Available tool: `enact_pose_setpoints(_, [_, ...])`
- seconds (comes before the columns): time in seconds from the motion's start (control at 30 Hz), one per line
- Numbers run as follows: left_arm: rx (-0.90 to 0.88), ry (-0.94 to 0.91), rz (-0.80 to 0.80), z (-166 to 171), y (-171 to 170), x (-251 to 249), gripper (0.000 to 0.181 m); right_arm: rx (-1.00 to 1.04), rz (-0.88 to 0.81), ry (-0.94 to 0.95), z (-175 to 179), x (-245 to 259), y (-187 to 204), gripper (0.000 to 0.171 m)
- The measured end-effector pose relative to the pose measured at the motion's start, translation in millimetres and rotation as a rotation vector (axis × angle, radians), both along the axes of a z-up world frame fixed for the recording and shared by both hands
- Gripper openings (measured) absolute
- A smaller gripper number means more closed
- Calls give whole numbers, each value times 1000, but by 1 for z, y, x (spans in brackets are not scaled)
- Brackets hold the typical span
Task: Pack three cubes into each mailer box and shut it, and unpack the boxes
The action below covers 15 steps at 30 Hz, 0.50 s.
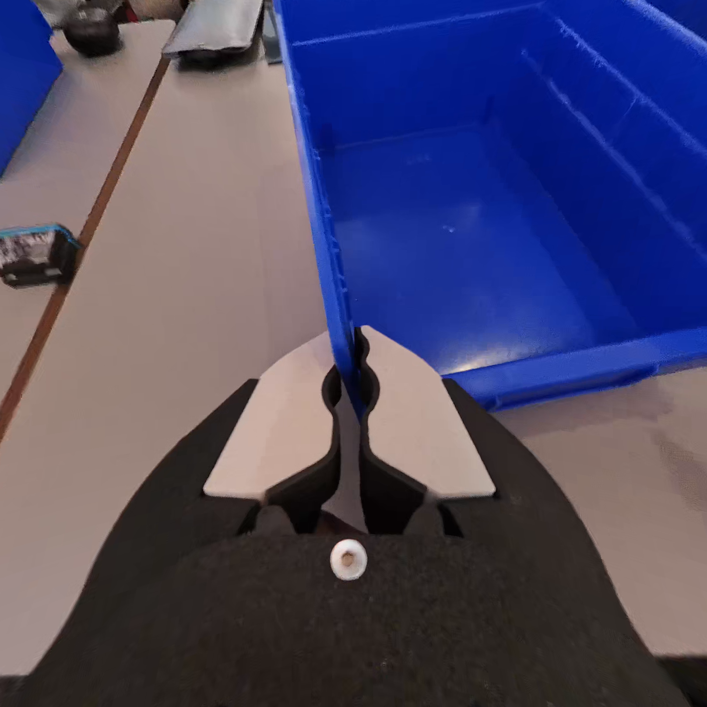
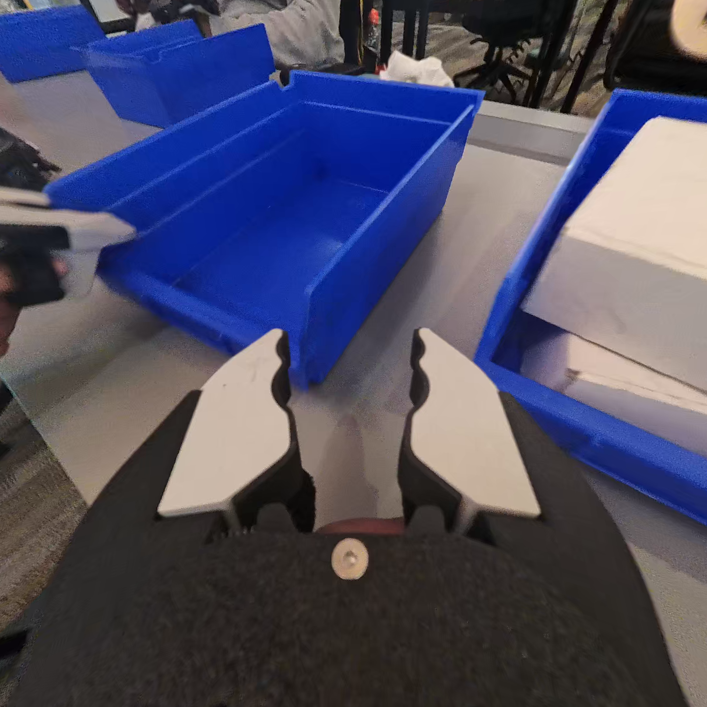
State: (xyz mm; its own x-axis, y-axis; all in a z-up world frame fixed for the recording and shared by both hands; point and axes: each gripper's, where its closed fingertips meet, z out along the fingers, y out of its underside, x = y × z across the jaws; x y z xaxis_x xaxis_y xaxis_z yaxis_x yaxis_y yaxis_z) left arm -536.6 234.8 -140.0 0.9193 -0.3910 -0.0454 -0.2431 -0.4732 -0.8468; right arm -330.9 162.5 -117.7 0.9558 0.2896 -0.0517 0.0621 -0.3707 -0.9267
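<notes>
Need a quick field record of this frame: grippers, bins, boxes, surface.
left gripper: shut on the near left wall of the empty blue bin
right gripper: open, holding nothing, near that bin's right corner
right-hand blue bin: holds white mailer boxes, stacked, lids down
cubes: none visible
table: light grey, more blue bins farther back

Two flat white cardboard mailer boxes, both shut, lie stacked inside a blue plastic bin at the tabletop's right side. The upper one rests tilted across the lower, its near edge overhanging.
</notes>
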Motion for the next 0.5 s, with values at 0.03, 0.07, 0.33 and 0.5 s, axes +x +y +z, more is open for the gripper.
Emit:
enact_pose_setpoints(0.03, [-15, -21, 1, 0, -7, -1, 3, -24, -12, 19, -4, -6, 7, 57])
enact_pose_setpoints(0.07, [-20, -17, -2, 0, -10, -1, 3, -54, -12, 39, -10, -13, 12, 55])
enact_pose_setpoints(0.33, [133, 15, -17, 31, -15, 7, 3, -110, -171, -21, -4, -13, 27, 10])
enact_pose_setpoints(0.5, [386, -81, 5, 102, -32, 25, 3, 179, -180, -107, 83, 5, 10, 10])
